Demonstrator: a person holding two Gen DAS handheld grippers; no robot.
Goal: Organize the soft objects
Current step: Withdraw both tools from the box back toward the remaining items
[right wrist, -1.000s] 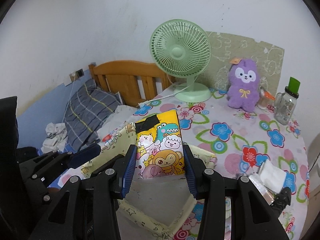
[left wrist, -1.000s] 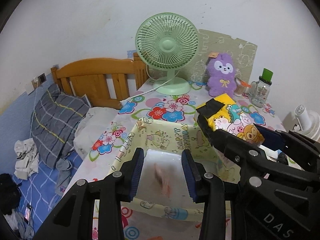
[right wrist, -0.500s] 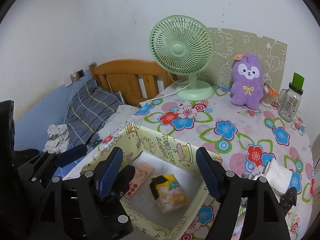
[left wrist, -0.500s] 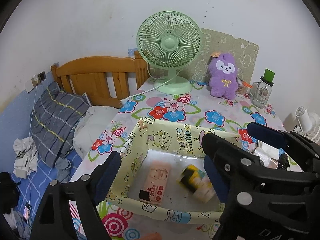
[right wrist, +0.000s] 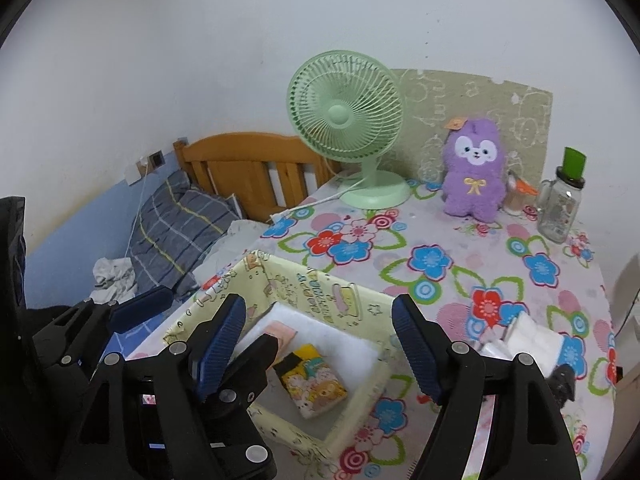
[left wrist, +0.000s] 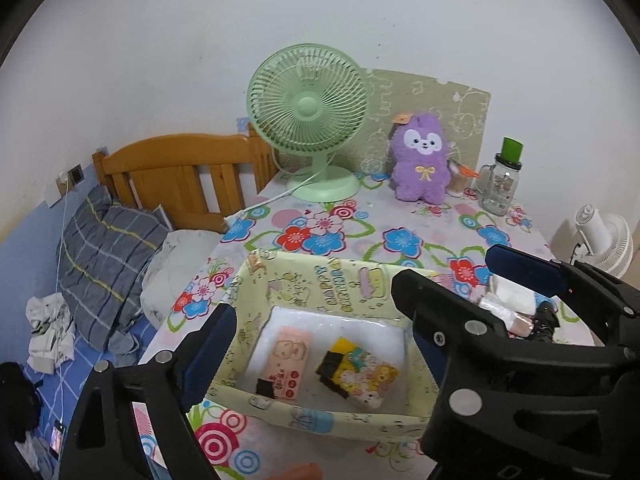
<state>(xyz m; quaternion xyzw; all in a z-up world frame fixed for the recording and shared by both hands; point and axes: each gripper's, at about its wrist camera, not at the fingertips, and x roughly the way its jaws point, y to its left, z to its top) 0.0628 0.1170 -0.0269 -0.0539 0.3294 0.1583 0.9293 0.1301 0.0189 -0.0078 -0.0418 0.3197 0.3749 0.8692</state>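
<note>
A pale yellow fabric bin [left wrist: 340,280] [right wrist: 320,292] stands on the flowered table. Inside it lie a pink tissue pack [left wrist: 289,362] [right wrist: 282,330] and a yellow cartoon tissue pack [left wrist: 360,374] [right wrist: 314,380]. My left gripper [left wrist: 316,344] is open and empty, above the bin's near side. My right gripper [right wrist: 318,344] is open and empty, also above the bin; it shows at the right of the left wrist view. A purple plush toy [left wrist: 420,164] [right wrist: 474,170] sits upright at the far side of the table.
A green desk fan [left wrist: 308,120] [right wrist: 346,120] and a glass jar with a green lid [left wrist: 502,182] [right wrist: 560,200] stand at the back. White tissue packs [right wrist: 528,336] lie at the right. A bed with a wooden headboard [left wrist: 176,172] and a grey pillow [left wrist: 108,264] is on the left.
Both grippers opened and let go of their packs. The pink pack and the yellow cartoon pack dropped into the bin and now lie still. Both grippers drew back a little.
</note>
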